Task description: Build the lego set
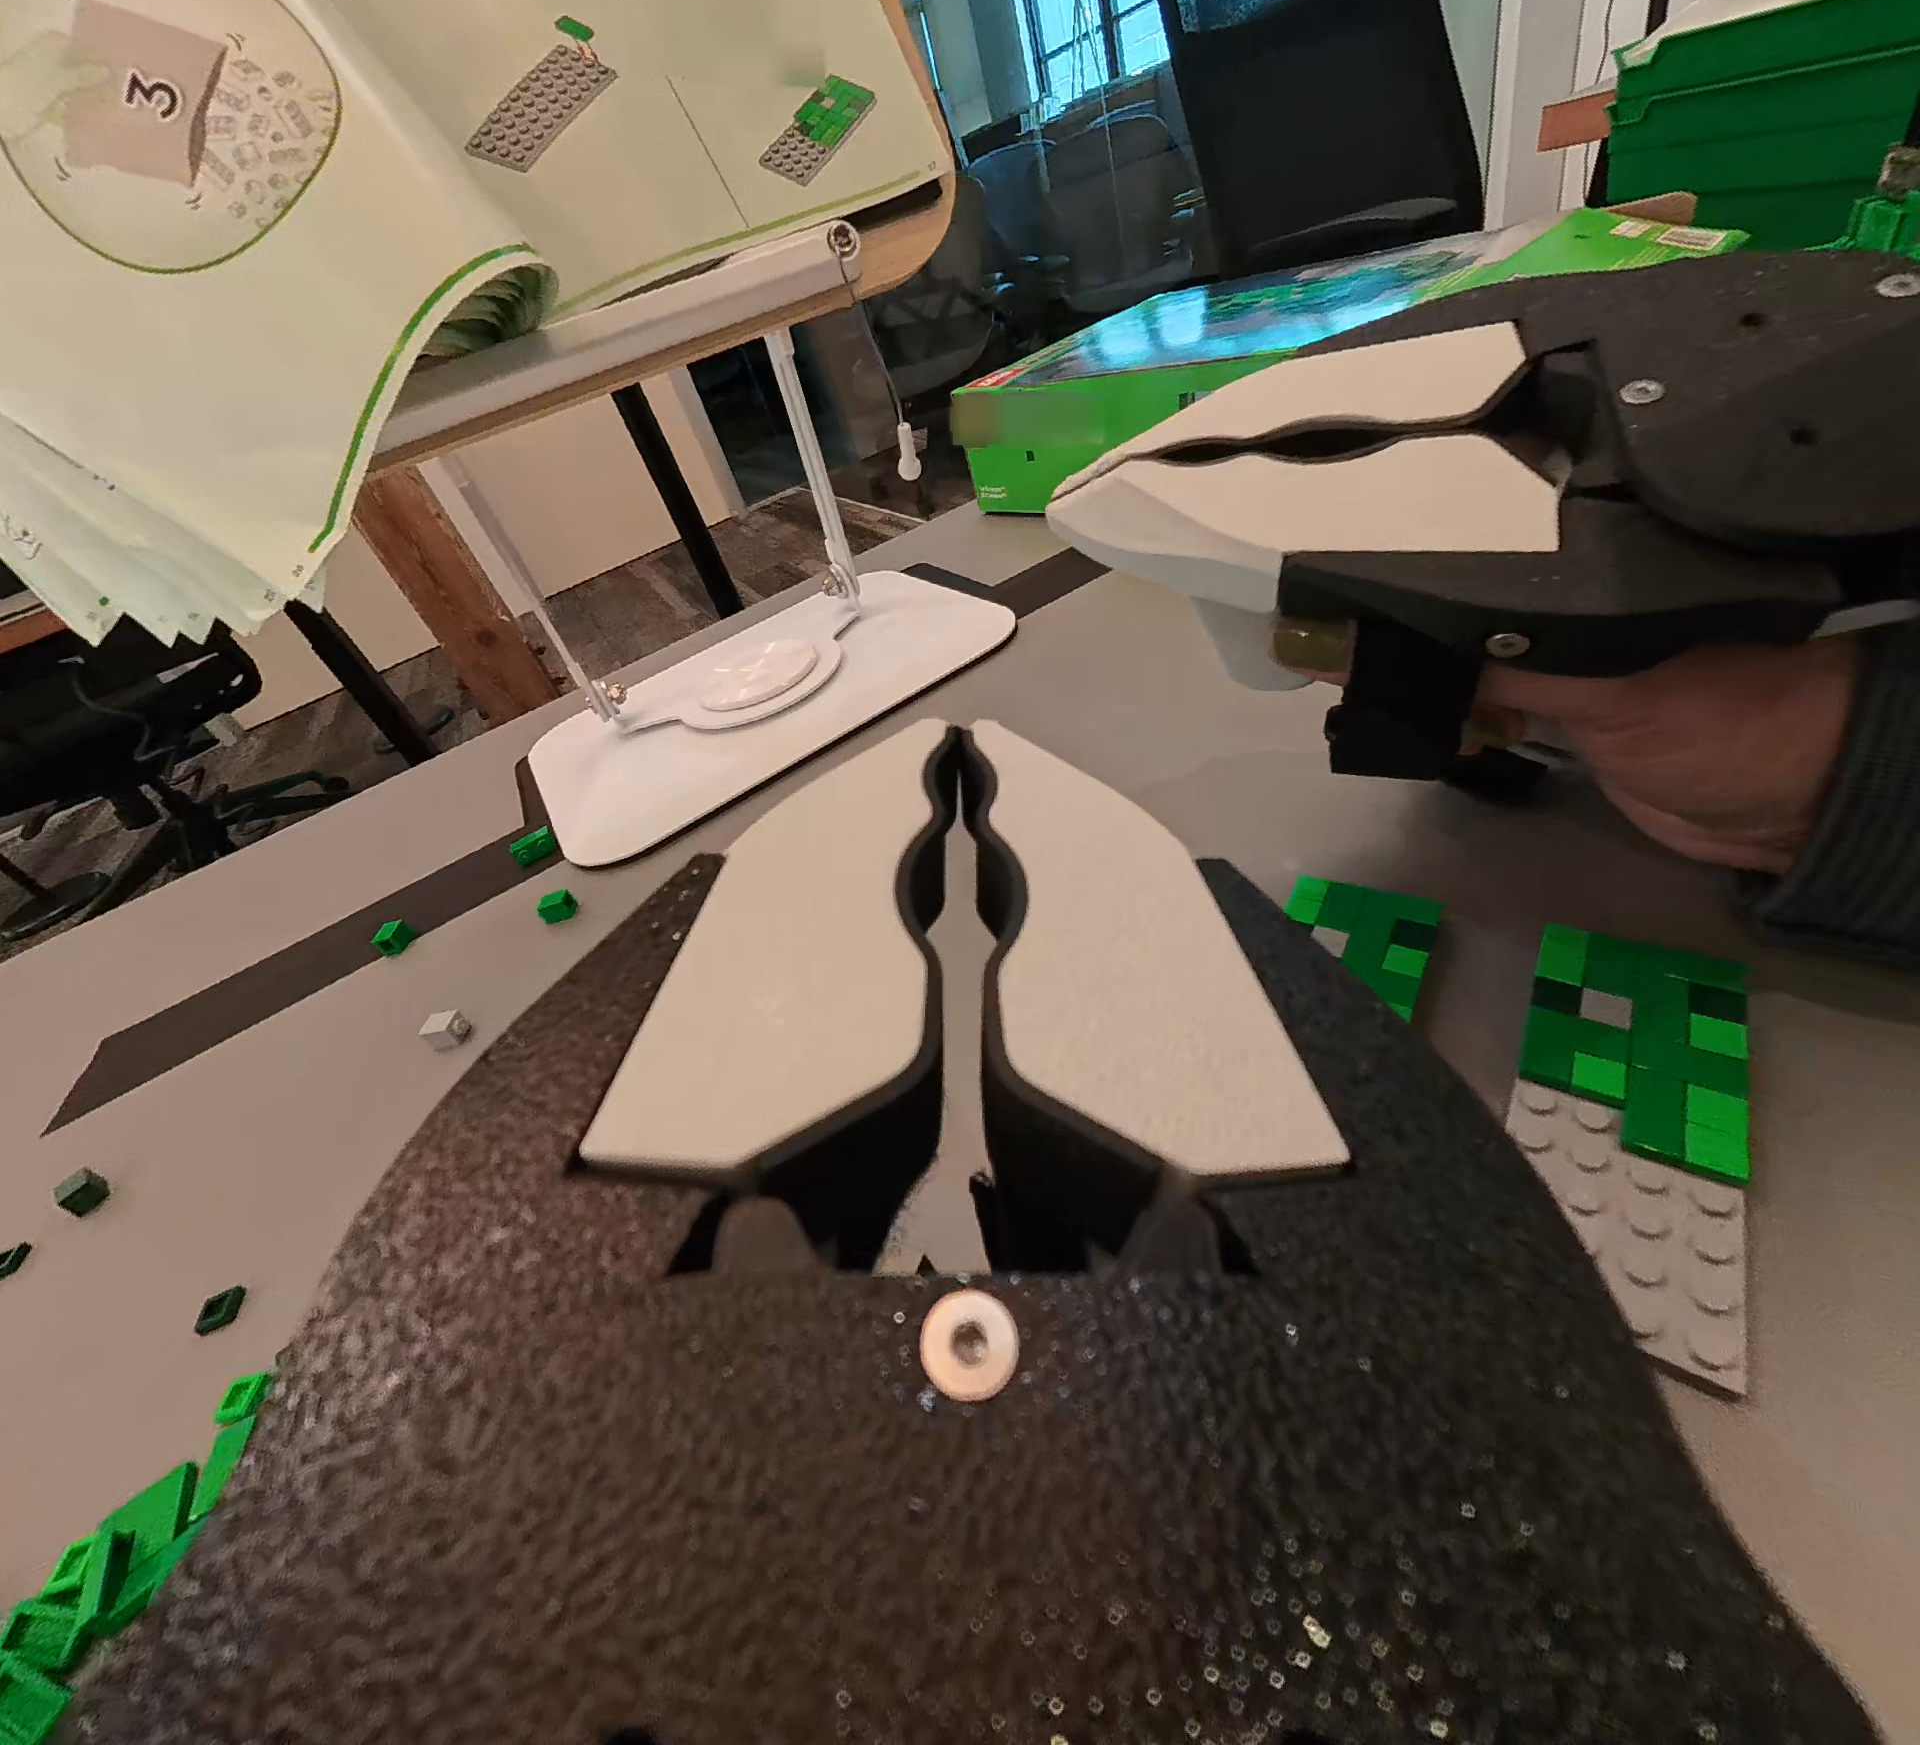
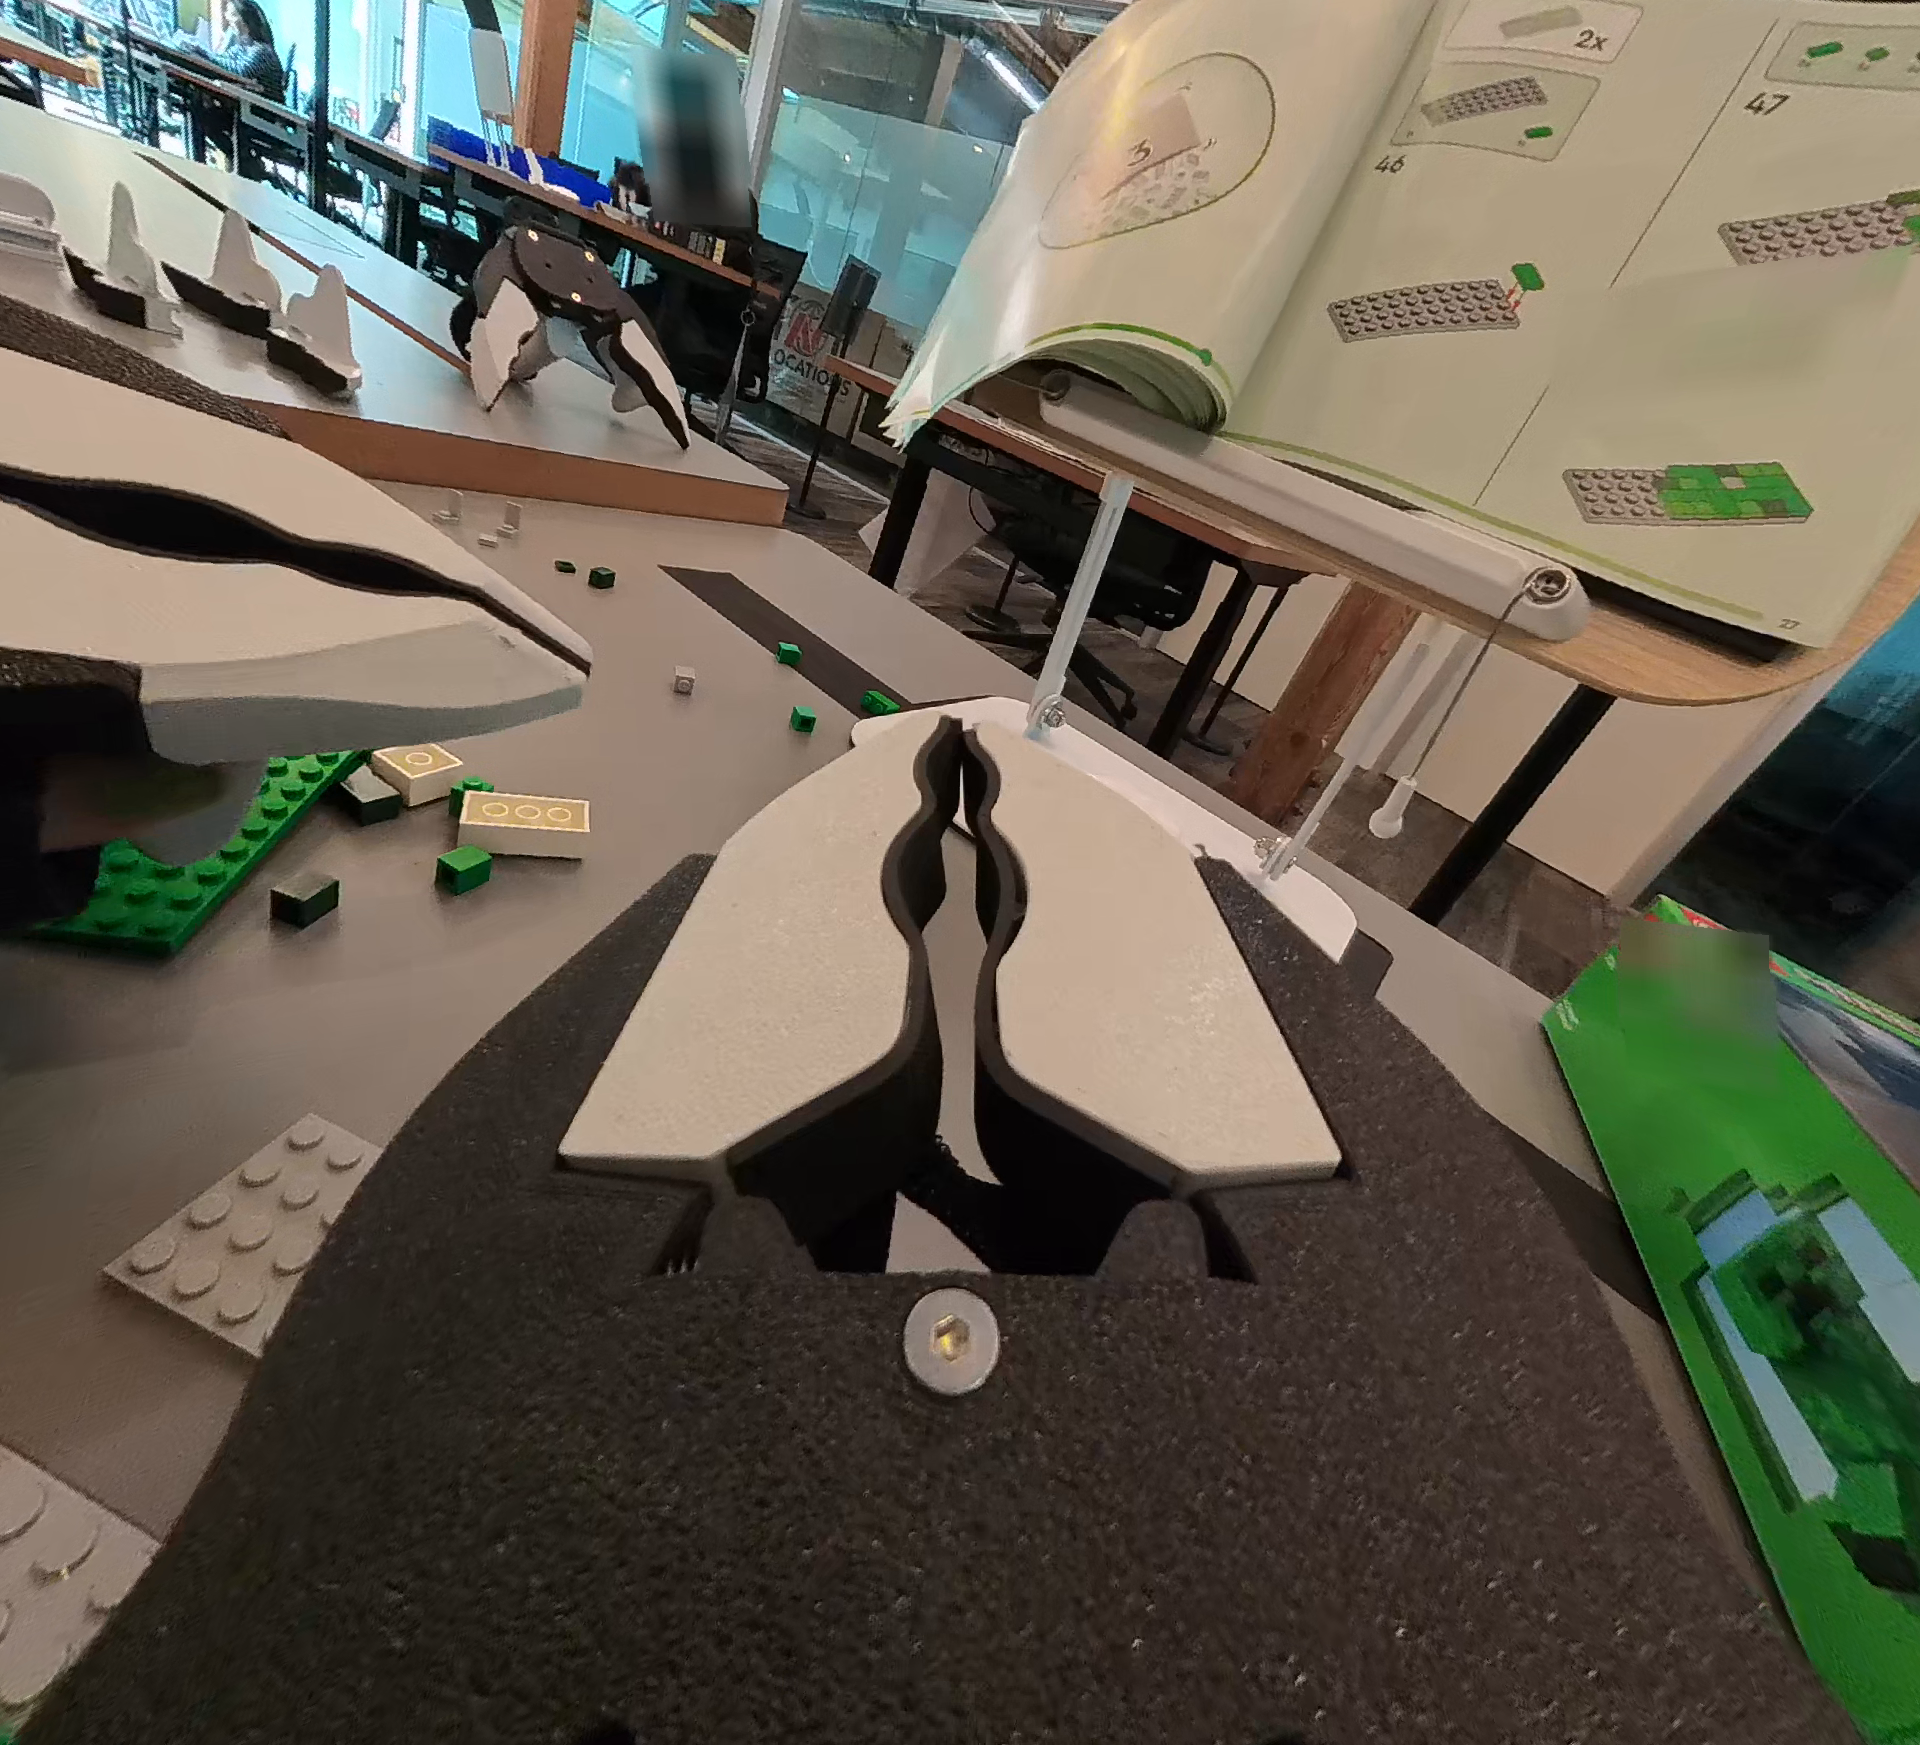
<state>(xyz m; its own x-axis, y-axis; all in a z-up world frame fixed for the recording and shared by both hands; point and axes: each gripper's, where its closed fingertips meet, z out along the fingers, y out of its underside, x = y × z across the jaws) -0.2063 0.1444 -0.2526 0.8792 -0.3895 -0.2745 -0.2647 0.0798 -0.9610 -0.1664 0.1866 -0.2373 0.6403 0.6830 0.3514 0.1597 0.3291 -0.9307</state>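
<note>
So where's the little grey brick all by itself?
In the left wrist view the little grey brick sits alone on the grey table, left of the left gripper, with scattered green bricks nearby and the white book stand beyond.

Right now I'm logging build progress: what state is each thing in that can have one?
Left claw: shut, empty.
Right claw: shut, empty.
Instruction booklet: open on its stand.
Grey plate: partly covered with green tiles.
Lego box: lying flat.
Loose green bricks: scattered on the table.
</note>
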